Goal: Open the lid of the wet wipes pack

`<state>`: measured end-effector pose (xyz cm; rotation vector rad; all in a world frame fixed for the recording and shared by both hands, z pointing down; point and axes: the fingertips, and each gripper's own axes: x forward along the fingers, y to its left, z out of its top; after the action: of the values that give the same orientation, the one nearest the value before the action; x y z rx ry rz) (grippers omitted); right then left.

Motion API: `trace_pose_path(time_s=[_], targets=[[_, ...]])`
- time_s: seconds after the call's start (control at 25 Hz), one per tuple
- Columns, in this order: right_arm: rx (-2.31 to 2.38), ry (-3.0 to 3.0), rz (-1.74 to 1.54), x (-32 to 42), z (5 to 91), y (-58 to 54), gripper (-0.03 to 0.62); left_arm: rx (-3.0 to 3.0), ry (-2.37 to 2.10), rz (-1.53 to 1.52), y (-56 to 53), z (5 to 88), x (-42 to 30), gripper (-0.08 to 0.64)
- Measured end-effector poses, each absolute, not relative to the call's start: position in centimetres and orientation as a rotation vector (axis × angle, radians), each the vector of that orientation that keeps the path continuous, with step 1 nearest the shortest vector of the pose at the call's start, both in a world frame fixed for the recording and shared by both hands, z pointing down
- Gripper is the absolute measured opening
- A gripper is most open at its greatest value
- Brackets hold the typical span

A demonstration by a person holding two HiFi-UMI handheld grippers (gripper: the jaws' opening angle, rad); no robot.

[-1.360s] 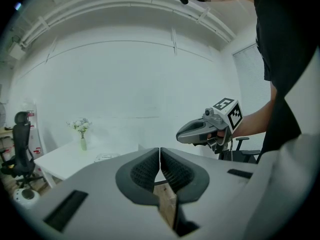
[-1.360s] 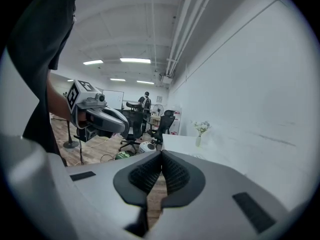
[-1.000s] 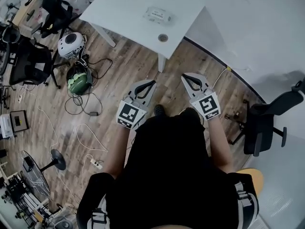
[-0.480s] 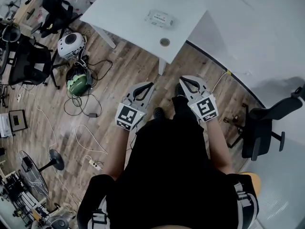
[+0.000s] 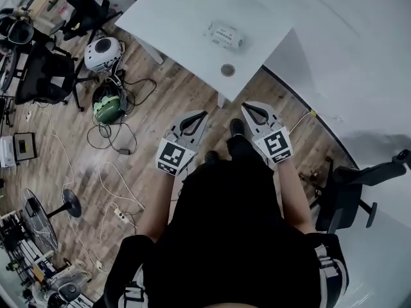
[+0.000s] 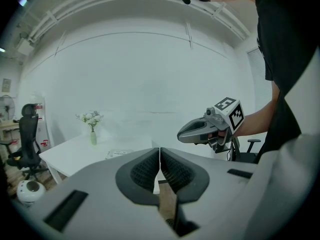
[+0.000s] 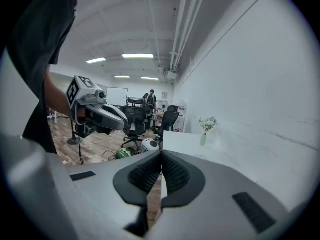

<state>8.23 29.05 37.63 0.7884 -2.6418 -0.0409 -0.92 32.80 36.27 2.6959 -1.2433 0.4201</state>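
The wet wipes pack (image 5: 224,34) lies flat on the white table (image 5: 173,24), lid down as far as I can tell; in the left gripper view the pack (image 6: 118,154) shows as a small pale slab beyond the jaws. My left gripper (image 5: 197,115) and right gripper (image 5: 250,109) hang side by side over the wooden floor, well short of the table. Both are shut with nothing between the pads. The right gripper (image 6: 182,135) also shows in the left gripper view, and the left gripper (image 7: 120,124) in the right gripper view.
A small vase of flowers (image 6: 92,126) stands at the table's far edge, and a round grommet (image 5: 227,70) sits near its front corner. Office chairs (image 5: 45,76), a helmet (image 5: 106,104), cables and a fan stand (image 5: 51,208) crowd the floor on the left. Another chair (image 5: 350,194) stands at right.
The person has stepped closer to the table, so the table and pack sit lower in the head view. Both grippers keep their pose and stay shut.
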Motion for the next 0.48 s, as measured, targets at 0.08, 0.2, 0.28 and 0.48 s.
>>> trace_pose_path(time_s=[0.08,0.2,0.28,0.48], targets=[[0.758,-2.646,-0.041,8.4,37.9,27.3,0.017,2.681,-1.259,0.415,30.9,36.3,-0.5,0.026],[0.724,-2.651,-0.037,9.0,38.2,24.6,0.017,2.667,-1.278,0.417,28.2,36.4,0.6,0.026],[0.705,-2.654,-0.032,9.4,38.4,22.7,0.017,2.657,-1.295,0.418,26.4,36.4,1.2,0.026],[0.622,-2.664,-0.03,10.1,38.8,18.5,0.017,2.608,-1.37,0.421,22.2,36.1,1.6,0.026]])
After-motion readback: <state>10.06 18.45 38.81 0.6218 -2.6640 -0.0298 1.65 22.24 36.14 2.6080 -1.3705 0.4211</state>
